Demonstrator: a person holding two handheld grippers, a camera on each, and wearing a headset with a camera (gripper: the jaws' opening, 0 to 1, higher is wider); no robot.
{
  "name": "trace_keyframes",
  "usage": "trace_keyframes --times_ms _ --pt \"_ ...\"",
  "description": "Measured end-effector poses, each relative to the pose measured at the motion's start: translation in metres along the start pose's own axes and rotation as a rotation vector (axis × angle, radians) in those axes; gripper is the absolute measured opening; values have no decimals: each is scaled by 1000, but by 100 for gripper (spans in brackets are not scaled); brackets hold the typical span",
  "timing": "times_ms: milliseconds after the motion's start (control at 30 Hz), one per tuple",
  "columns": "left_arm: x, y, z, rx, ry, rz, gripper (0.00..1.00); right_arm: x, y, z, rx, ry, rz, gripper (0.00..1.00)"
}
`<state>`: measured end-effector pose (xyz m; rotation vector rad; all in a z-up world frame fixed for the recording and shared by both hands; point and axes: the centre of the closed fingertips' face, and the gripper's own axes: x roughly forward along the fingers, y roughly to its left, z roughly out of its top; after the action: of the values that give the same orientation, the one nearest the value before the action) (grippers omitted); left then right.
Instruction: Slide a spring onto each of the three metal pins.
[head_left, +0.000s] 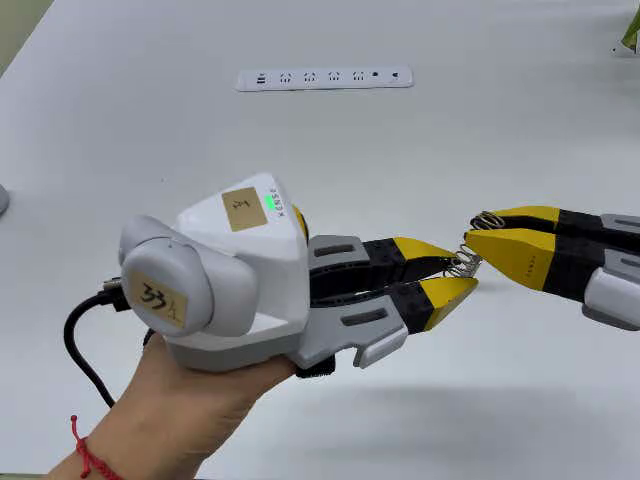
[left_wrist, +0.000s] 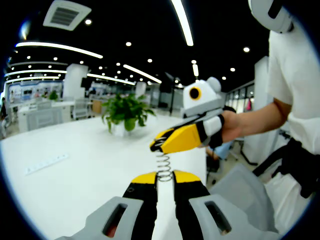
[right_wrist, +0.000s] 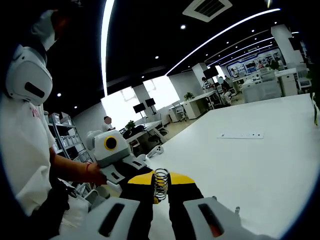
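A small steel spring (head_left: 465, 264) is caught between both grippers above the white table (head_left: 150, 120). My right gripper (head_left: 478, 228) comes in from the right and is shut across the spring, with coils poking out above its upper jaw. My left gripper (head_left: 458, 272) points right, its jaws closed on the spring's lower end. In the left gripper view the spring (left_wrist: 163, 164) rises from my left gripper (left_wrist: 165, 176) up to the right gripper (left_wrist: 161, 145). The right gripper (right_wrist: 160, 179) pinches the spring (right_wrist: 160, 182). I cannot make out a pin inside the coils.
A white power strip (head_left: 324, 78) lies flat at the far side of the table. Two small upright metal pieces (right_wrist: 214, 198) stand on the table near the right gripper. A potted plant (left_wrist: 125, 115) sits at the table's far end. A black cable (head_left: 80, 350) trails from the left gripper.
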<state>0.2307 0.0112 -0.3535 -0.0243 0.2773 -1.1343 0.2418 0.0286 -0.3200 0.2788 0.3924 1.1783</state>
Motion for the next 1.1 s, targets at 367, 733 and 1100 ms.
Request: trace_keyframes --times_ms 367,733,1100 --pt "0 -2 -4 -3 11 -3 12 2 6 1 -61 33 15 11" --pt "-1 -4 -5 -1 14 -8 12 2 8 -2 -104 59 20 11" --pt "-3 -3 -9 4 15 -7 10 2 10 -6 -156 99 26 11"
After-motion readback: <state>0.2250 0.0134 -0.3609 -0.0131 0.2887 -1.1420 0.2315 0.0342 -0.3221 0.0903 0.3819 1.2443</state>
